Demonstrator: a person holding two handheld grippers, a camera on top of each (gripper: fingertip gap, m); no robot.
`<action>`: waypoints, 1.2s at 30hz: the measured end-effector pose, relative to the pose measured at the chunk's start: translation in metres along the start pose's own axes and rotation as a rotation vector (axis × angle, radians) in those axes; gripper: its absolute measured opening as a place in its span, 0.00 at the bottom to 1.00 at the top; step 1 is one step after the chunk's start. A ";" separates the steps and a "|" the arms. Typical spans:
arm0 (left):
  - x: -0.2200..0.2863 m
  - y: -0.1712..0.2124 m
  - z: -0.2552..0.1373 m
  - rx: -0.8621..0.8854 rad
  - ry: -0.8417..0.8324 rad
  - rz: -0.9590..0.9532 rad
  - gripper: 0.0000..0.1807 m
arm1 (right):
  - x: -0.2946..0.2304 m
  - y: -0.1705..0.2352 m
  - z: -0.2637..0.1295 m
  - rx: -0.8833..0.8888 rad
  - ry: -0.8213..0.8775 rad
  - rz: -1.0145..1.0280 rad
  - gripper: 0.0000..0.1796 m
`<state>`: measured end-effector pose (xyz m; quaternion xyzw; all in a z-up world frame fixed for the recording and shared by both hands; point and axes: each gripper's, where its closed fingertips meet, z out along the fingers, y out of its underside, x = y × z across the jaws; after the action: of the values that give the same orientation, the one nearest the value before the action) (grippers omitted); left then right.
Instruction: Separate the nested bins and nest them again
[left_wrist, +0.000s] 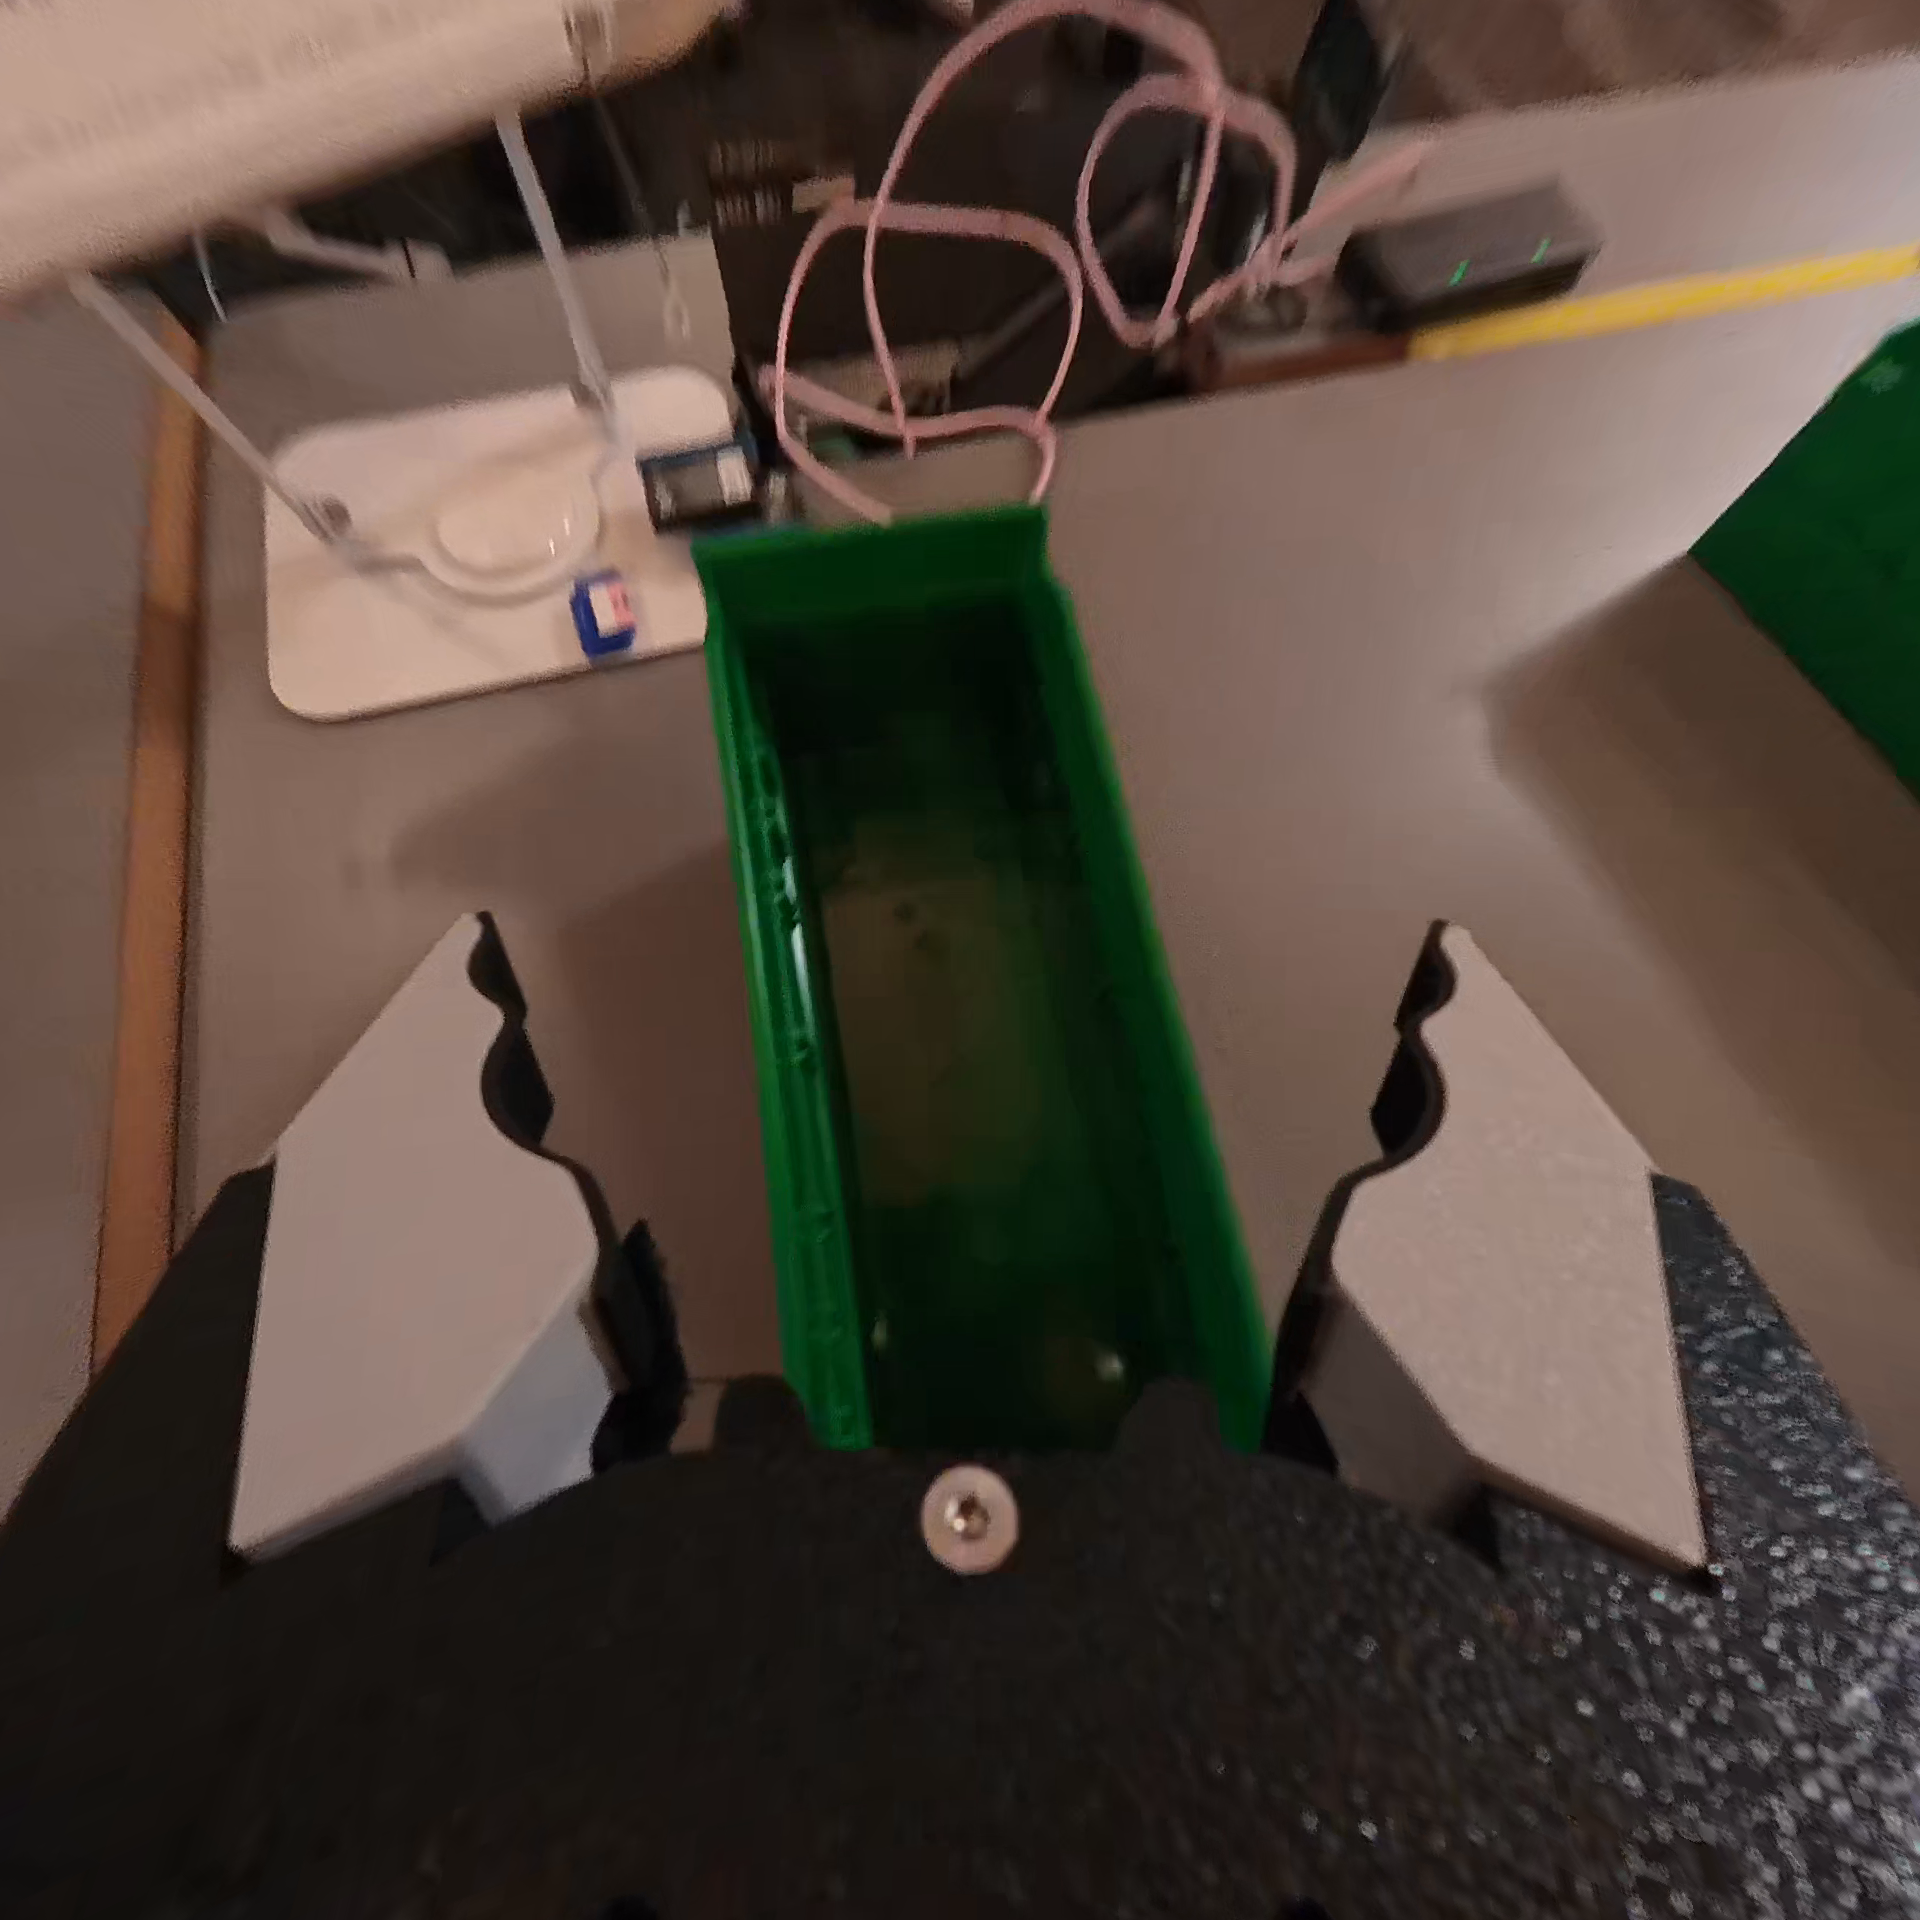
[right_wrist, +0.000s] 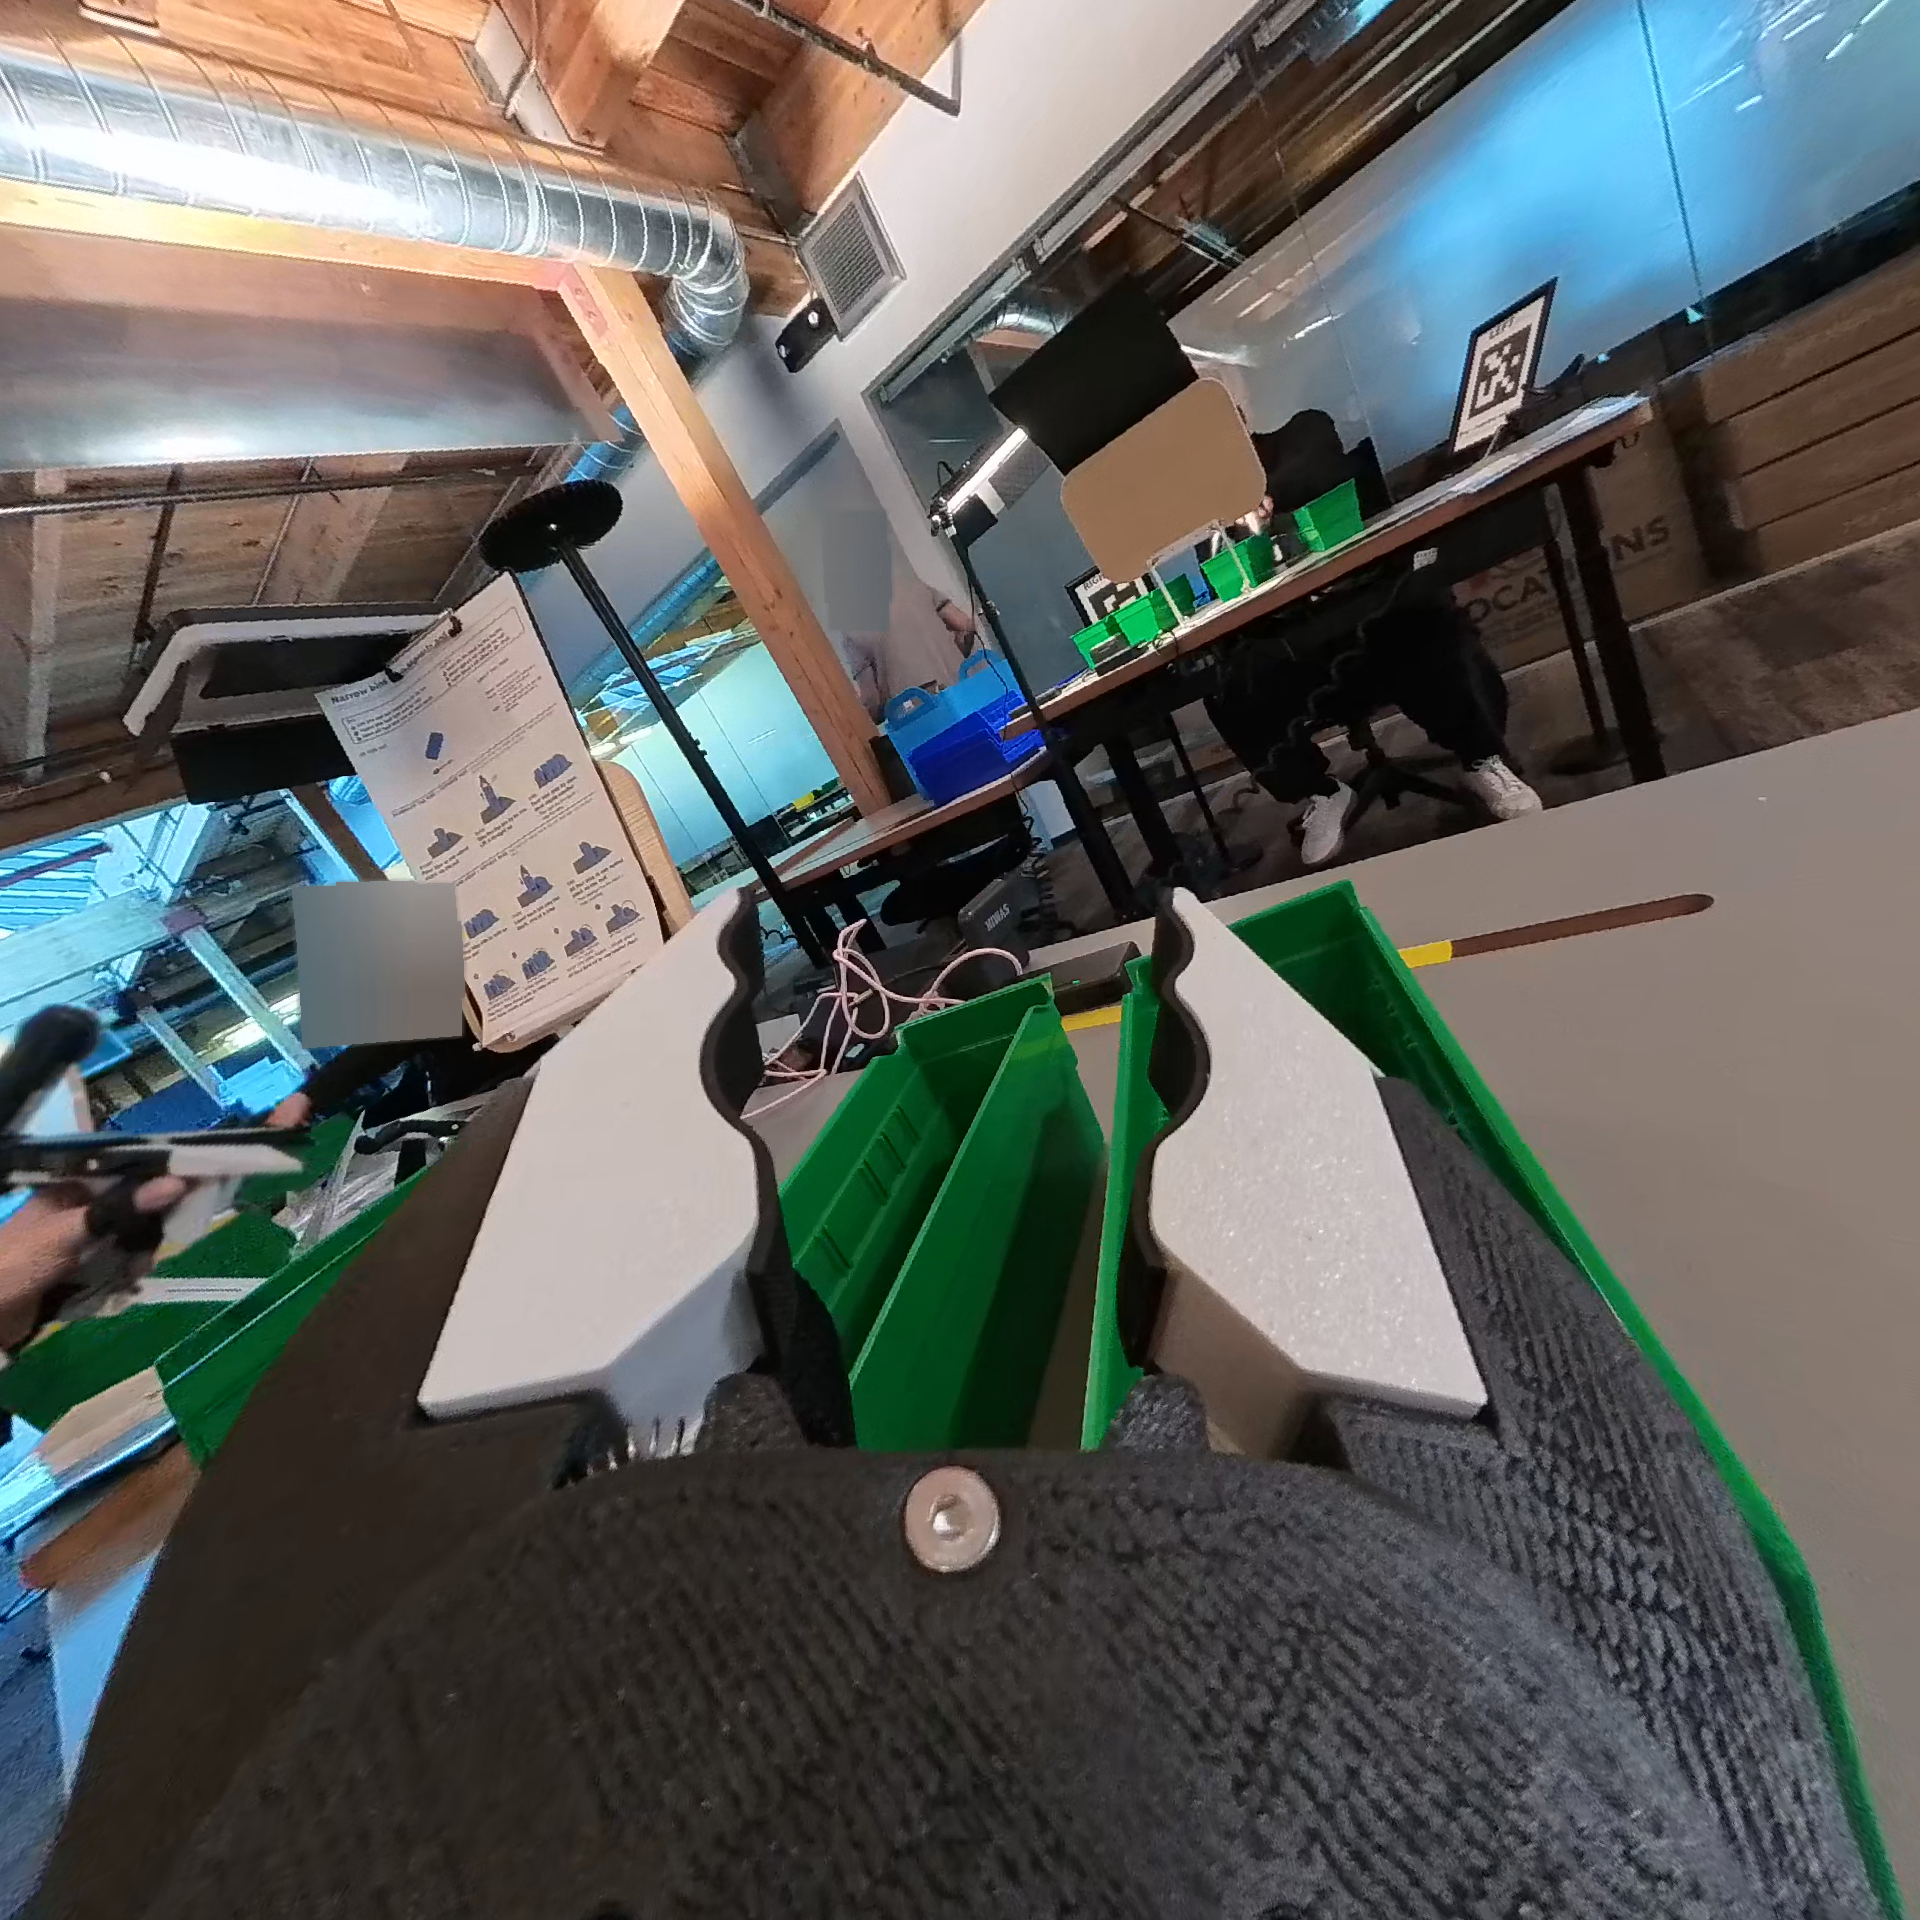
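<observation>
Left wrist view: left hand-held gripper (left_wrist: 961, 1023) has jaws wide apart, nothing clamped. One narrow green bin (left_wrist: 966, 997) sits on the grey worktop (left_wrist: 1351, 779), running lengthwise between the fingers w/ gaps on both sides, no contact visible. Bin looks empty inside, no second bin in it. Corner of another green bin (left_wrist: 1839, 561) at the right edge, well apart. White pad w/ clear stand (left_wrist: 457, 561) beyond on the left, pink cable (left_wrist: 935, 239) past the far end. Frame is blurry.

Right wrist view: right hand-held gripper (right_wrist: 956, 1091) is partly apart; right finger sits inside a second bin (right_wrist: 1382, 1049), close against its near side wall, left finger outside. Can't tell if it's actually pinching the wall; gap btwn the pads looks wider than one wall. The first bin (right_wrist: 935, 1174) lies just beside it on the left, side by side w/ a slim strip of worktop (right_wrist: 1662, 1039) btwn them. A person's hand w/ another gripper (right_wrist: 94, 1205) at far left, bkgd only.

Progress, judged: separation is done, bins stand apart, neither inside the other. Re-nesting not yet done: one bin needs lifting and dropping into the other, aligned lengthwise.
</observation>
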<state>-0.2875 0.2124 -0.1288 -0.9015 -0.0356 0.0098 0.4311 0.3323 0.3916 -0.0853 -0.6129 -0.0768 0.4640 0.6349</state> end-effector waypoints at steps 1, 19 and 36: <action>0.008 -0.012 -0.006 0.046 -0.008 -0.008 0.88 | 0.000 0.000 0.000 0.001 0.001 0.001 0.42; 0.426 -0.048 0.162 -0.214 0.457 0.001 0.88 | -0.003 0.006 0.002 -0.024 -0.010 0.008 0.42; 0.456 -0.025 0.226 -0.488 0.063 0.285 0.88 | -0.003 0.007 0.000 -0.031 -0.048 0.072 0.42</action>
<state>0.1546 0.4366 -0.2457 -0.9744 0.1037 0.0337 0.1966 0.3273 0.3885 -0.0898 -0.6138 -0.0770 0.4996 0.6063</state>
